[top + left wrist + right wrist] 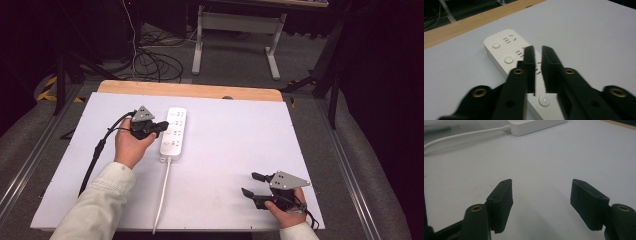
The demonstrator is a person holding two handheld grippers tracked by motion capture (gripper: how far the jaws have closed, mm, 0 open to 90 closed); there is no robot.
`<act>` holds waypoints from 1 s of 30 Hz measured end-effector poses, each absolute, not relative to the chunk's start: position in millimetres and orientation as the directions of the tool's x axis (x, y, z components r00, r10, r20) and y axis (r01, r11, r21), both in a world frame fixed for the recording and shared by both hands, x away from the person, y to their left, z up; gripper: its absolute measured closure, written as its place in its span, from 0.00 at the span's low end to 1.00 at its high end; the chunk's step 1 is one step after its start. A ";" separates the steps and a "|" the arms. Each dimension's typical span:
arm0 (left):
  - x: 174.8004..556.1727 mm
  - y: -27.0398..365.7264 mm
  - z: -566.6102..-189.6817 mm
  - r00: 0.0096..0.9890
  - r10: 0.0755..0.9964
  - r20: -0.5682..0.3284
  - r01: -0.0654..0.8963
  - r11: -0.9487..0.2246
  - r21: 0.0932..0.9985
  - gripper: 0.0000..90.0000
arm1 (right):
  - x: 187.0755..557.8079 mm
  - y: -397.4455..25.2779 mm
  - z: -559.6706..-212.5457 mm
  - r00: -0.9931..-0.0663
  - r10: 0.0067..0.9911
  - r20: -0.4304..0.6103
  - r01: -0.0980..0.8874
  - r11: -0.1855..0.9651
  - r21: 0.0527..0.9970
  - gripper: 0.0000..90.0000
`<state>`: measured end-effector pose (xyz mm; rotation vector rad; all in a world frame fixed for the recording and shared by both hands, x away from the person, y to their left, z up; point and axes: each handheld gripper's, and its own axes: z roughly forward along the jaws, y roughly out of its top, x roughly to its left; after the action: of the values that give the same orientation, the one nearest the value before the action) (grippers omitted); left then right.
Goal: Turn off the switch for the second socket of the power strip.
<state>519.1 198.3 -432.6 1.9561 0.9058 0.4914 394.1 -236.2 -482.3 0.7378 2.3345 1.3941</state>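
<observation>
High view
- Power strip (173, 133): lies flat on the white table (230, 150), left of centre, long axis running away from the person, toward the wooden far edge.
- Cord (163, 192): leaves the strip's near end and runs to the table's near edge.
- Left gripper (161, 127): at the strip's left long side, about mid-length, jaws pointing right across the short axis; the tips look to be at or over the strip's edge, contact cannot be told.
- Right gripper (252, 184): near the right front corner of the table, well apart from the strip, jaws pointing left.
- Nearer hand: the left, by far.

Left gripper view
- Strip from the tool: power strip (509, 53) directly under and ahead of the left gripper (537, 51), its length slanting from upper left to lower right across the jaw line.
- Jaw state: narrow, only a thin slit between the pads, nothing held in it.
- Buttons and sockets: a round button (544, 100) sits below the slit; two more lie to the left.
- Judgement: the tips hover over the strip's top face, so the coming move looks like a press down on it.

Right gripper view
- Jaw state: right gripper (541, 187) wide apart, empty, bare table between the pads.
- Strip from the tool: power strip end (534, 125) far ahead at the top, cord (464, 136) trailing left.
</observation>
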 end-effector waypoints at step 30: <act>424.5 230.4 -393.3 0.728 0.686 0.003 0.275 -0.296 0.915 0.30 | 391.4 -234.4 -479.9 -0.815 0.579 -0.030 0.247 0.393 0.886 0.39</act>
<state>424.5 230.4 -393.3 1.8781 0.7432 0.4888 391.4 -234.4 -479.9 0.7184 2.3224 1.3907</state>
